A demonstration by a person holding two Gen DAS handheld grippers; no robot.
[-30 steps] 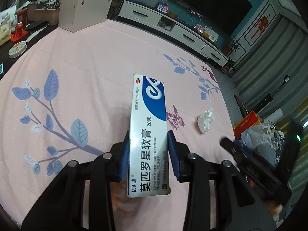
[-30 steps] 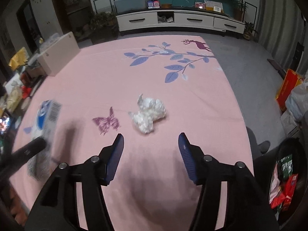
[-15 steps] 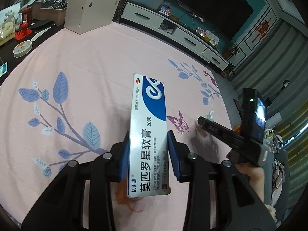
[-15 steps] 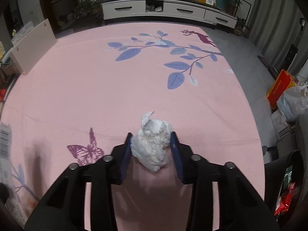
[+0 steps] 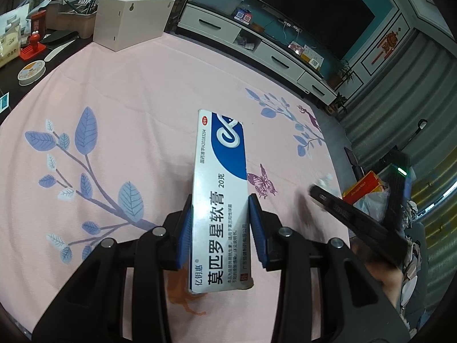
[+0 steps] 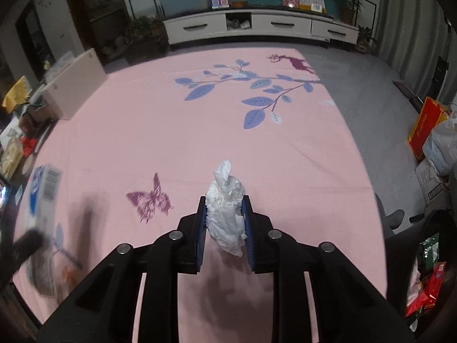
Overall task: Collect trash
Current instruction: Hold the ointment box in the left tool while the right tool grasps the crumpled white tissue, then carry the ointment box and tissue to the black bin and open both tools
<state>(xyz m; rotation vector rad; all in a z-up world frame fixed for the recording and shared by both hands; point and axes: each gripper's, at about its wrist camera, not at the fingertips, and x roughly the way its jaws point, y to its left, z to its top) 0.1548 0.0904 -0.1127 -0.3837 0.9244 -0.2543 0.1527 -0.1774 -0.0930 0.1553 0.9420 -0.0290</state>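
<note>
A second ago the white tissue ball [image 6: 227, 214] lay alone on the pink cloth [image 6: 200, 131], ahead of the wide-open right gripper [image 6: 223, 225]. Now that gripper has come around the ball, and its blue jaws are closing on it from both sides, squeezing the tissue between them. On the left side, the left gripper [image 5: 220, 228] has not changed: its jaws pinch a long white and blue medicine box [image 5: 220, 197] by its two long edges, and the box sticks out over the cloth. A purple butterfly [image 6: 150, 200] is printed on the cloth, just left of the tissue ball. A red bag [image 6: 424, 127] stands on the floor at the far right.
</note>
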